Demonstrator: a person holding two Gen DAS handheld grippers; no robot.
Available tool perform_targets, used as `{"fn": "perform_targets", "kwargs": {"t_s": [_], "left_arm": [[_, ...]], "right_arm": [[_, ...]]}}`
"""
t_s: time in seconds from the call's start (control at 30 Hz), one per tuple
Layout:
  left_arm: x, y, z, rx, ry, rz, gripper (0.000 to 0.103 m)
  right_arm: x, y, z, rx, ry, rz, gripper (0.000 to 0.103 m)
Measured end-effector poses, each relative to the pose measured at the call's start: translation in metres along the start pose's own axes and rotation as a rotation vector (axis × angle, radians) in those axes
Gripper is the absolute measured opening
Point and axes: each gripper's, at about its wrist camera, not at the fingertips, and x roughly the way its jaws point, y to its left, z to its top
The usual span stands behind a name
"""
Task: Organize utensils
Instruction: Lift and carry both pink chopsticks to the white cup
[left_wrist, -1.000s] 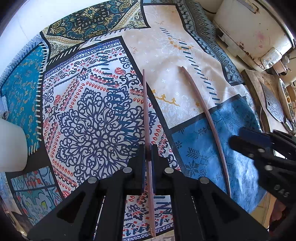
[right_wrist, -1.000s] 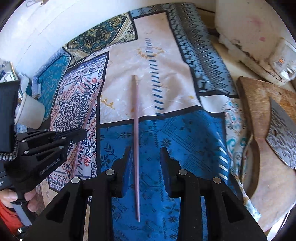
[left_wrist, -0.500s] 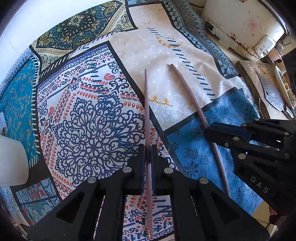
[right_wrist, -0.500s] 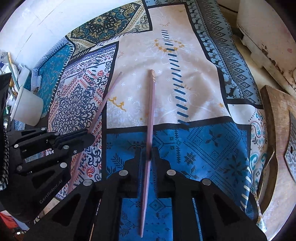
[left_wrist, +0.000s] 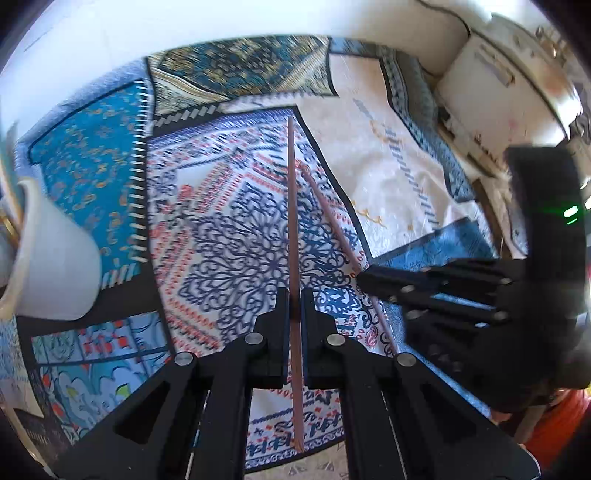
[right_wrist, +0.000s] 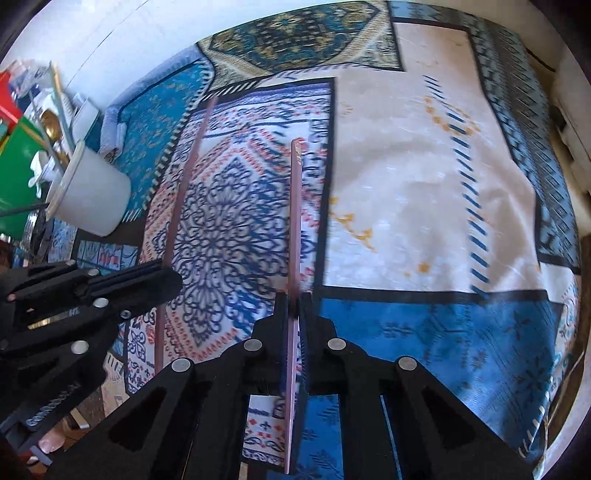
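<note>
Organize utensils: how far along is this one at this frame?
Done: both chopsticks are picked up. In hand: the left gripper is shut on one chopstick, the right gripper on the other chopstick. Left: neither is stowed yet; the white cup, probably their holder, stands apart.

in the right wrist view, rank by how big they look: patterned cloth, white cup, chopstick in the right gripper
1. patterned cloth
2. white cup
3. chopstick, longer than the cup but far thinner; it is nearer the camera, so unsure.
</note>
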Motion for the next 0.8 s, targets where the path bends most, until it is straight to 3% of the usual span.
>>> {"fn": "perform_targets", "kwargs": {"t_s": [0.13, 0.5, 0.67, 0.8], "left_arm": [[-0.019, 0.005, 0.0, -0.009, -0.048, -0.003, 0.004], [-0.058, 0.02, -0.002, -0.046, -0.137, -0.032, 0.004], [-0.072, 0.027, -0.003, -0.067, -0.169, -0.039, 0.004], [-0.089, 0.033, -0.004, -0.079, -0.207, -0.04, 0.004]], "right_arm": [[0.007, 0.009, 0.009, -0.019, 0.029, -0.063, 0.007], [0.028, 0.023, 0.041, -0.046, 0.126, -0.102, 0.013], [0.026, 0.025, 0.034, -0.078, 0.116, -0.14, 0.006], [0.015, 0.027, 0.032, -0.049, 0.077, -0.105, 0.006]]}}
